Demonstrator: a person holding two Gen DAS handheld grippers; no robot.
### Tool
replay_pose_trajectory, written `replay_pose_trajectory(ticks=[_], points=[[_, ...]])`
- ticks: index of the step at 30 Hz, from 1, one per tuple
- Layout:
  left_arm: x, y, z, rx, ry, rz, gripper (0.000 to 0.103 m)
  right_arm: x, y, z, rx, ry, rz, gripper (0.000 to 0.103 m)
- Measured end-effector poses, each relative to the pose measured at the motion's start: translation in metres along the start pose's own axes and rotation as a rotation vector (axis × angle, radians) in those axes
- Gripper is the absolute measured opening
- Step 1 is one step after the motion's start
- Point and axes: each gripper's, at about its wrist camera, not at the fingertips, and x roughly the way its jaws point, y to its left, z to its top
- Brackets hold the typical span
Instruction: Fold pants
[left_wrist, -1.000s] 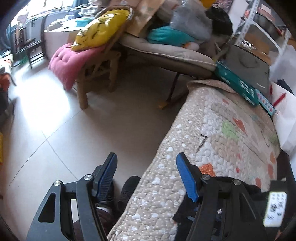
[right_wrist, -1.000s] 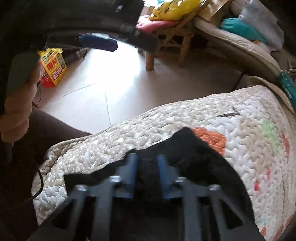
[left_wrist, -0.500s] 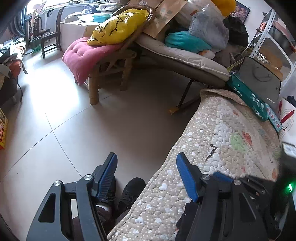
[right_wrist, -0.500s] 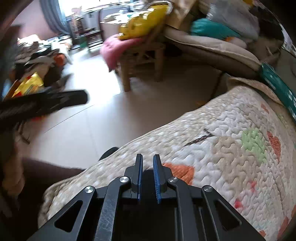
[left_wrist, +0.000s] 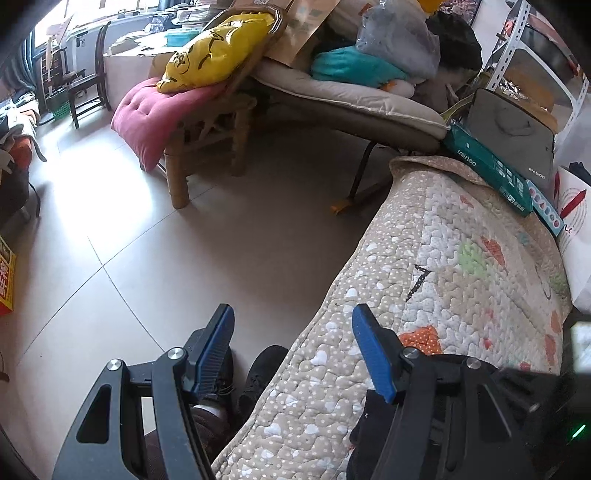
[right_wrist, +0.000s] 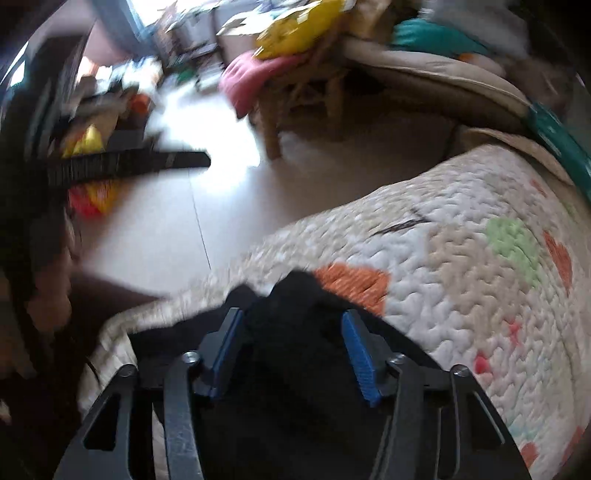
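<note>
In the right wrist view, the right gripper (right_wrist: 290, 350) sits at the lower centre of the frame with its blue fingers (right_wrist: 356, 356) spread wide and holding nothing; the black pants (right_wrist: 295, 369) lie bunched directly between and beneath them, the fabric rising to a peak at frame centre. This view is motion-blurred, so fine fold lines in the cloth cannot be read. The pants rest on the quilted cover (right_wrist: 461, 288), near its lower-left edge. In the left wrist view, the left gripper (left_wrist: 291, 350) at the bottom of the frame is likewise wide open and empty, positioned over the edge of the cover with one finger above the floor (left_wrist: 147, 258); a dark corner of the pants shows at the lower right of that frame. The step in hand appears to be re-gripping for the next fold. To do it well, select a hem or waistband edge rather than the bunched peak, close fully on a single layer group, and bring the left gripper onto the cover before lifting. Beyond, at the upper frame, stands a wooden chair (left_wrist: 207, 140) with a pink cushion (left_wrist: 155, 110).
</note>
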Motion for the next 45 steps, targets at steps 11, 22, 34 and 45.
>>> replay_pose_trajectory(ticks=[11, 22, 34, 45], points=[[0.005, -0.008, -0.003, 0.014, 0.037, -0.03, 0.066, 0.002, 0.015, 0.004, -0.056, 0.005, -0.089, 0.002], [0.047, -0.078, -0.056, 0.332, 0.166, 0.064, 0.066, -0.016, -0.054, 0.018, 0.267, -0.072, -0.14, 0.008], [0.046, -0.107, -0.084, 0.565, -0.009, 0.263, 0.066, -0.146, -0.144, -0.236, 0.683, 0.1, -0.465, 0.07], [0.023, -0.09, -0.055, 0.402, 0.008, 0.151, 0.066, -0.208, -0.188, -0.305, 0.967, -0.001, -0.565, 0.04]])
